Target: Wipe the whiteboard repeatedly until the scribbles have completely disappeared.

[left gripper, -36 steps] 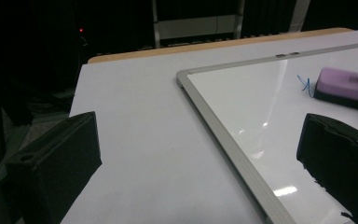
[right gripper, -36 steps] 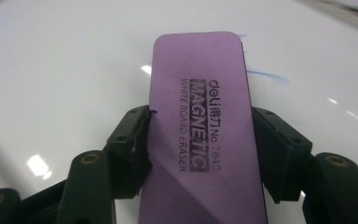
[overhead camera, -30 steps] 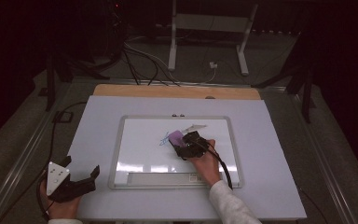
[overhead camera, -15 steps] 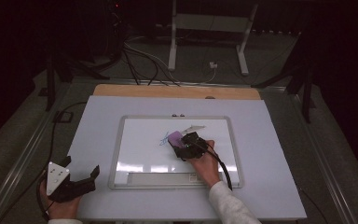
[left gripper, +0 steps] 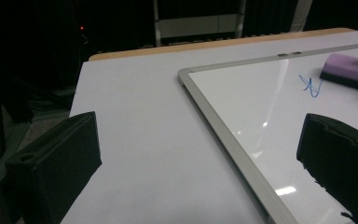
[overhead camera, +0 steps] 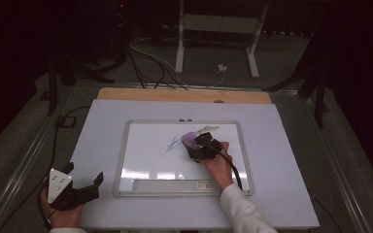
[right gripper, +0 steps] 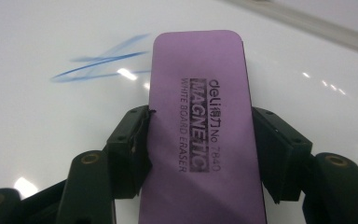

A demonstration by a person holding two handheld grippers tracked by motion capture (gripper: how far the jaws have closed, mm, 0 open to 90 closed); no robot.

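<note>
Left gripper: parked at the near left corner of the white mat, jaws spread, nothing between them, same spot as before. Blue scribble: mid-whiteboard. Just right of it, purple eraser, flat on the board, pinched by the right gripper; barely shifted from the earlier frame.

Dark room, dimly lit. Pale lavender table top at centre frame, with a wooden strip along its far edge. Grey floor beyond. White metal stand at upper centre. Black cables and a white plug near its feet. Dark stand legs at right.
</note>
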